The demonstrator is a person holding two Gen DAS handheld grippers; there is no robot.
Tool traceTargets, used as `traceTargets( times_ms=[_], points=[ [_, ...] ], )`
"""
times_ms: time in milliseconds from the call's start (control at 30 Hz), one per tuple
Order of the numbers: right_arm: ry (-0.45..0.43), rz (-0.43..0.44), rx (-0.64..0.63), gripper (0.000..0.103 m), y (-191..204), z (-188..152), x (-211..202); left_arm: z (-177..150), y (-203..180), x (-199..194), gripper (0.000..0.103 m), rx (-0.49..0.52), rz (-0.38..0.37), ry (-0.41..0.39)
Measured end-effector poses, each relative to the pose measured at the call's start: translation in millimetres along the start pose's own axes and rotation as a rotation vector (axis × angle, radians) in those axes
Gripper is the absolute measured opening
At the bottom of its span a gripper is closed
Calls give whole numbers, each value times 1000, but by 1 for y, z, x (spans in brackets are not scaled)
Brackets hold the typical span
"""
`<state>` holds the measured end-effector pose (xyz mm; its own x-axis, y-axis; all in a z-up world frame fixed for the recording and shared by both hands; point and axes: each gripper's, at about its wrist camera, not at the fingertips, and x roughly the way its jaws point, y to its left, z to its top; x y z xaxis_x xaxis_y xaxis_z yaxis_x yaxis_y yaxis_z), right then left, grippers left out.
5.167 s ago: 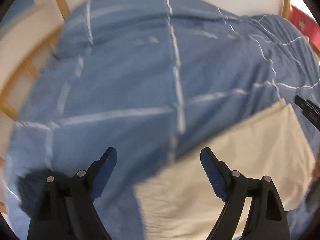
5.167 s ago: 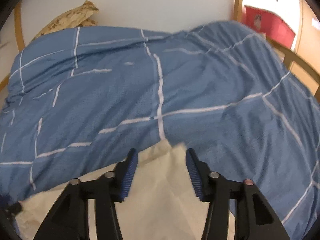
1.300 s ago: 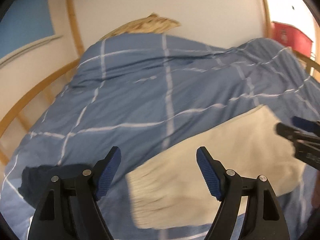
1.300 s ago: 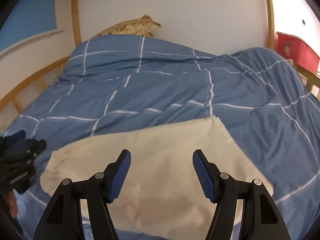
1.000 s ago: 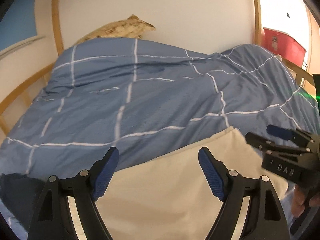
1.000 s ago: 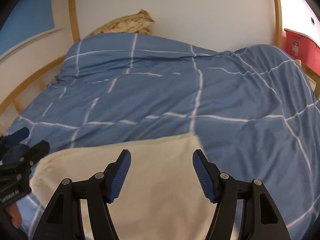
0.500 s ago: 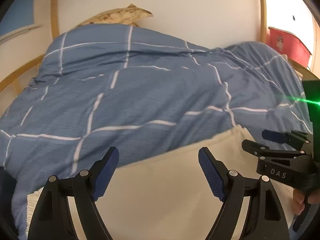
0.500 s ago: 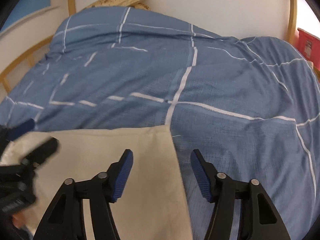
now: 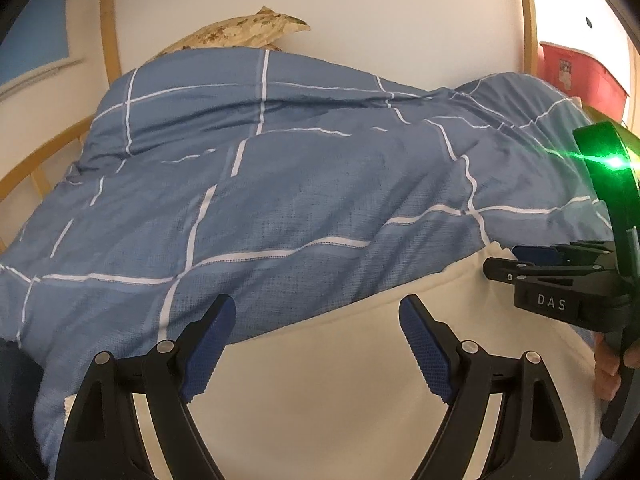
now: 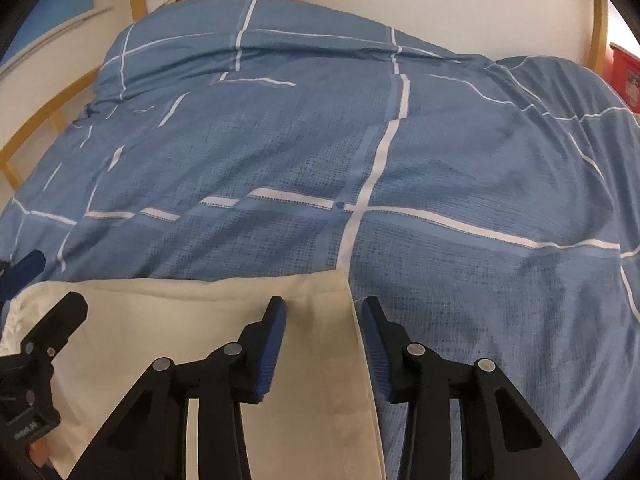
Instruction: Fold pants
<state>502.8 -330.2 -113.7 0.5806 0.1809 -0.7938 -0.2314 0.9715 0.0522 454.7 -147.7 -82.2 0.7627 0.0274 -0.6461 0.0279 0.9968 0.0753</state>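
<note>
Cream pants (image 9: 340, 392) lie folded flat on a blue checked duvet (image 9: 280, 184). My left gripper (image 9: 316, 312) stands open just above the pants' far edge, with nothing pinched between its pads. The right gripper (image 10: 324, 306) hovers low over the other end of the pants (image 10: 200, 340). Its jaws are closing, the cloth's right edge lies between them, and a gap still shows on both sides. Each gripper appears in the other's view: the right gripper (image 9: 508, 264) by the pants' far corner, the left gripper (image 10: 48, 288) at the frilled left end.
A patterned pillow (image 9: 240, 32) rests against the white wall behind the duvet. A wooden bed rail (image 9: 36, 160) curves along the left. At the far right stands a red box (image 9: 576, 72). A dark garment (image 9: 16, 376) lies at the lower left edge.
The right gripper has slid rightward and down to the pants' right edge, and its jaws have narrowed. The left gripper has sunk closer to the pants and stayed wide.
</note>
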Motion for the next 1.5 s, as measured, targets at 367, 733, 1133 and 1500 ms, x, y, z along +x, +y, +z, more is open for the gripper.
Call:
traceTargets(
  times_ms=[367, 733, 1133, 1500],
  points=[
    [-60, -83, -94, 10, 12, -5, -22, 1, 5, 0, 84, -29, -9, 6],
    [-63, -108, -120, 9, 17, 17, -7, 0, 15, 5, 85, -53, 66, 9],
    [-67, -194, -43, 39, 1, 17, -11, 2, 16, 1, 87, -54, 69, 9],
    [-182, -185, -76, 50, 36, -51, -129, -7, 9, -81, 94, 91, 76, -100]
  ],
)
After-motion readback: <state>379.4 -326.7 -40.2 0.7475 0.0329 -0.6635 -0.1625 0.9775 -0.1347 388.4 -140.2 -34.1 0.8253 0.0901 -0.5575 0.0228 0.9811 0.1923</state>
